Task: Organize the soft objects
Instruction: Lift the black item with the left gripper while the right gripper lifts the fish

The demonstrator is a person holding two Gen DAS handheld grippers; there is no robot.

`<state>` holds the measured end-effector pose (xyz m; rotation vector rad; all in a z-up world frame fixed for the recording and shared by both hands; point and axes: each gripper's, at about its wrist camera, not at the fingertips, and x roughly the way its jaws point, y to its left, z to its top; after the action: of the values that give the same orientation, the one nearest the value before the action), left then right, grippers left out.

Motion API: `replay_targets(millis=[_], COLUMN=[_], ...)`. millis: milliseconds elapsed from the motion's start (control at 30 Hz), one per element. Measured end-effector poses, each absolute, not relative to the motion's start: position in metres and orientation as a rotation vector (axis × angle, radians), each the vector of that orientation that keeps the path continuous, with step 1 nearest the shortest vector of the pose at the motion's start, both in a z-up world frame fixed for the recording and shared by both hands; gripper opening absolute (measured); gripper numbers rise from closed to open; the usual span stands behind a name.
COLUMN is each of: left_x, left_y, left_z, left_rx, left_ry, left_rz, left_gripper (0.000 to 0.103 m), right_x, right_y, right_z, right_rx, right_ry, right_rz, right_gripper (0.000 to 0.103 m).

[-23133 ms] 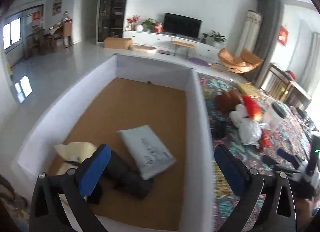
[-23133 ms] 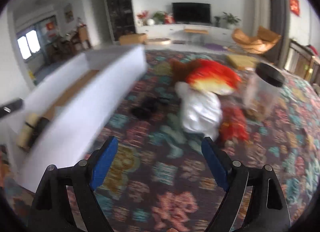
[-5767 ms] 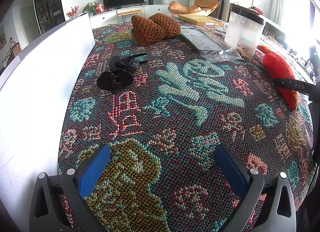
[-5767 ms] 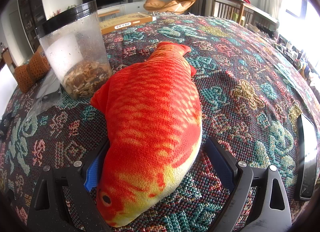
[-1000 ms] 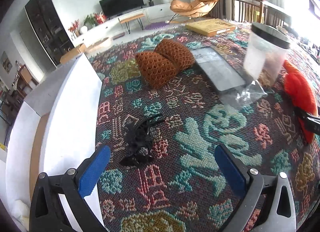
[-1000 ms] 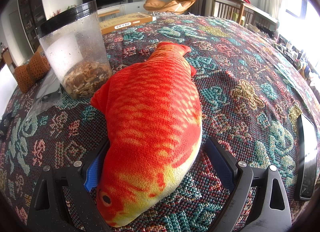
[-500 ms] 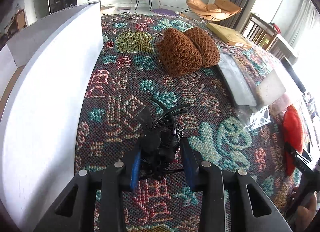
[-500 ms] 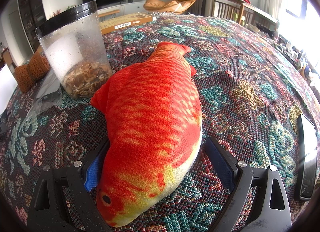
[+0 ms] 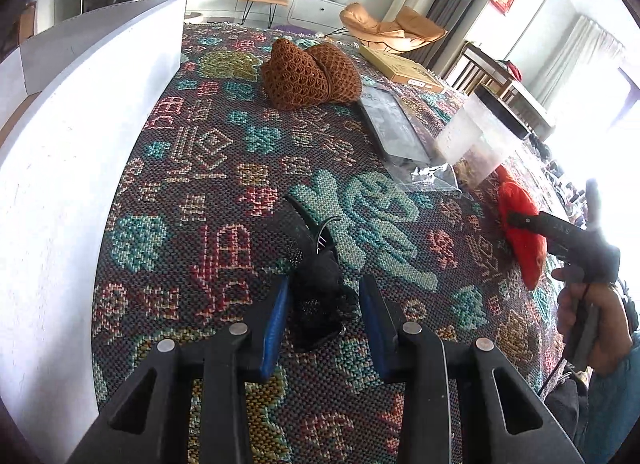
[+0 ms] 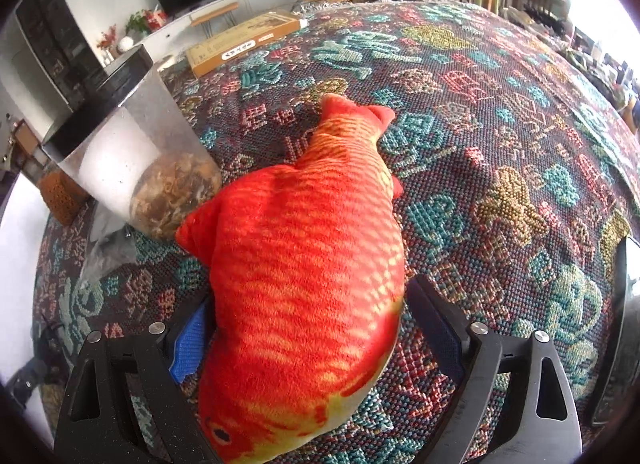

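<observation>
My left gripper [image 9: 324, 312] is shut on a black mesh bundle [image 9: 316, 284] with loose straps, just above the patterned cloth. My right gripper [image 10: 308, 328] has its jaws around the middle of a red-orange plush fish [image 10: 304, 264], pressing its sides; the fish looks slightly lifted and tilted. The fish [image 9: 520, 224] and right gripper also show at the right of the left wrist view. A brown knitted soft item [image 9: 308, 76] lies farther back on the cloth.
A white-walled box [image 9: 60, 168] stands along the left. A clear jar with a black lid [image 10: 132, 168] stands next to the fish. A grey plastic packet [image 9: 396, 132] and a flat cardboard box [image 10: 244, 44] lie on the cloth. A dark phone [image 10: 628, 324] lies at the right edge.
My left gripper closed on the black mesh bundle and has raised it slightly. My right gripper has closed in on the plush fish, which has shifted and tilted.
</observation>
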<state>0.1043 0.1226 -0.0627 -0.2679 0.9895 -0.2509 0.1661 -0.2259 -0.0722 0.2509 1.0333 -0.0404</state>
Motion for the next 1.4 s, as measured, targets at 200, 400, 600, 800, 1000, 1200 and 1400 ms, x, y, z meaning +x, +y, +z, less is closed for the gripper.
replay_targets(millis=[200,400,600,800,1000,1200,1400], left_x=[0.097,0.080,0.058,0.052,0.071,0.109,0.098], left_y=[0.121,0.126,0.160,0.171,0.116,0.094,0.104], left_z=[-0.047,-0.009,0.042,0.053,-0.004,-0.081,-0.066], left_rx=[-0.332,-0.426,-0.456,-0.273,-0.120,-0.061,-0.090], left_ry=[0.952,0.868,0.751,0.779,0.827,1.000,0.914], left_rz=[-0.317,-0.397,-0.400,-0.240,-0.162,-0.120,-0.136], left_gripper=[0.032,0.032,0.031,0.037,0.103,0.064,0.042], right_x=[0.145,0.102,0.077,0.057,0.045,0.033,0.032], right_y=[-0.215,-0.201,-0.145,-0.090,-0.084,-0.096,-0.092], right_z=[-0.046,0.016,0.063,0.090,0.091,0.086,0.084], right_rx=[0.183,0.181,0.120,0.111,0.111,0.092,0.085], right_ry=[0.969,0.853,0.777,0.719,0.712,0.716,0.724], right_rz=[-0.055,0.052,0.189,0.326,0.355,0.328,0.328], right_gripper=[0.041,0.041,0.041,0.041,0.041,0.042,0.042])
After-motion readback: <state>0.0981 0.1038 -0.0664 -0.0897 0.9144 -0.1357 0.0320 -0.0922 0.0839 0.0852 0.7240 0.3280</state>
